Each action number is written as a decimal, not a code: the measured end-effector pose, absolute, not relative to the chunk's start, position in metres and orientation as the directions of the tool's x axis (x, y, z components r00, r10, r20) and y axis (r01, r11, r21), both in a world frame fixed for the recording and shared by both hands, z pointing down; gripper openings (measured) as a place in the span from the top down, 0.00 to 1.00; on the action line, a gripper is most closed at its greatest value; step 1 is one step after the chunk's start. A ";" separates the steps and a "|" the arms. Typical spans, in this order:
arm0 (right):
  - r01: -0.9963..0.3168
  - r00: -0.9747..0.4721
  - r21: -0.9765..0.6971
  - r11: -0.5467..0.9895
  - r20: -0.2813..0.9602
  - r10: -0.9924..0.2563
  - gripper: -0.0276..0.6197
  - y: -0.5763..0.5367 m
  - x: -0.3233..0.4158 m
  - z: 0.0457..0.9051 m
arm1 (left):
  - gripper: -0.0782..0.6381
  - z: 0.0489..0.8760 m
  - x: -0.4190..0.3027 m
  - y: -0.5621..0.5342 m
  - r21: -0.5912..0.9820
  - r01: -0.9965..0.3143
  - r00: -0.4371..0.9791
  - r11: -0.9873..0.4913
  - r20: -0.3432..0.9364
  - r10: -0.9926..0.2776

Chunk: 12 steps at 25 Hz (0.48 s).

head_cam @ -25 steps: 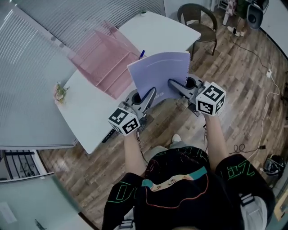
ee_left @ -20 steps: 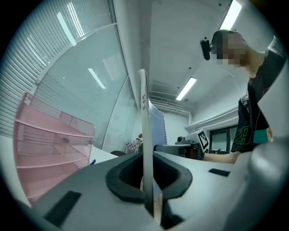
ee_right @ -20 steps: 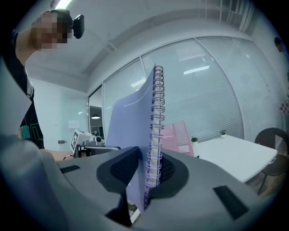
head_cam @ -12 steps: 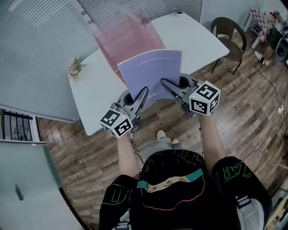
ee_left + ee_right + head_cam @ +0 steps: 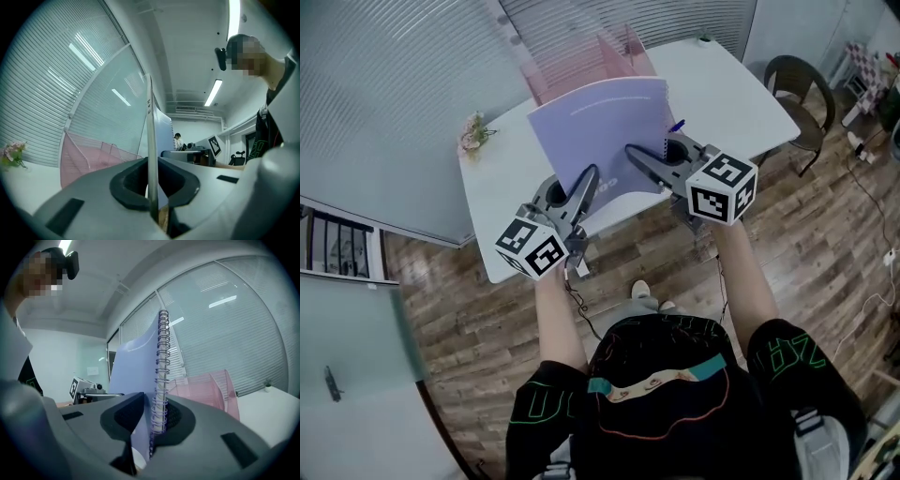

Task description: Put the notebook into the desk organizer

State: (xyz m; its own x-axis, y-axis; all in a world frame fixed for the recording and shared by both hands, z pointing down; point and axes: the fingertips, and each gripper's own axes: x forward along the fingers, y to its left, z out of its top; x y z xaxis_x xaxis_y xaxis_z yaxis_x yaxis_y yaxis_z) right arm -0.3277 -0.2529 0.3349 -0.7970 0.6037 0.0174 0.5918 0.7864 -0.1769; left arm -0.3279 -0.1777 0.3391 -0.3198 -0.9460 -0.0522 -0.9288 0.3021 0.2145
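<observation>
A lavender spiral notebook (image 5: 598, 131) stands upright, held off the white table (image 5: 727, 89) between both grippers. My left gripper (image 5: 584, 185) is shut on its plain edge (image 5: 150, 140), and my right gripper (image 5: 639, 159) is shut on the spiral-bound edge (image 5: 162, 371). The pink mesh desk organizer (image 5: 581, 66) stands on the table just beyond the notebook. It shows behind the jaws in the left gripper view (image 5: 89, 154) and in the right gripper view (image 5: 206, 390). The notebook's lower edge is hidden by the jaws.
A small flower pot (image 5: 472, 132) sits at the table's left corner. A blue pen (image 5: 677, 125) lies right of the notebook. A brown chair (image 5: 799, 82) stands at the table's right end. Glass walls with blinds run behind the table.
Both grippers have carried the notebook forward over the table and closer to the pink organizer. The grip on both edges is unchanged.
</observation>
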 end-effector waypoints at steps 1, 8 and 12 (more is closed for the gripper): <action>0.594 -0.796 -0.173 0.786 0.018 0.605 0.85 -0.252 -0.334 0.332 | 0.85 0.336 -0.334 -0.176 0.213 -0.926 -0.330 0.311 -0.055 -0.943; 0.601 -0.791 -0.173 0.780 0.007 0.611 0.85 -0.257 -0.370 0.307 | 0.85 0.311 -0.369 -0.181 0.157 -0.908 -0.400 0.388 -0.054 -0.915; 0.613 -0.781 -0.159 0.774 0.023 0.624 0.85 -0.261 -0.386 0.296 | 0.82 0.302 -0.387 -0.185 0.083 -0.889 -0.455 0.451 -0.032 -0.890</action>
State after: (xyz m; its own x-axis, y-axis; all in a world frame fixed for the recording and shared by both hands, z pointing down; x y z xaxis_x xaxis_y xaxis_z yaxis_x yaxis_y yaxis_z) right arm -0.3864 -0.2606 0.2961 -0.7812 0.6239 0.0234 0.6132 0.7738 -0.1591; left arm -0.3865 -0.1850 0.3019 -0.4548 -0.8900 -0.0319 -0.8886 0.4511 0.0829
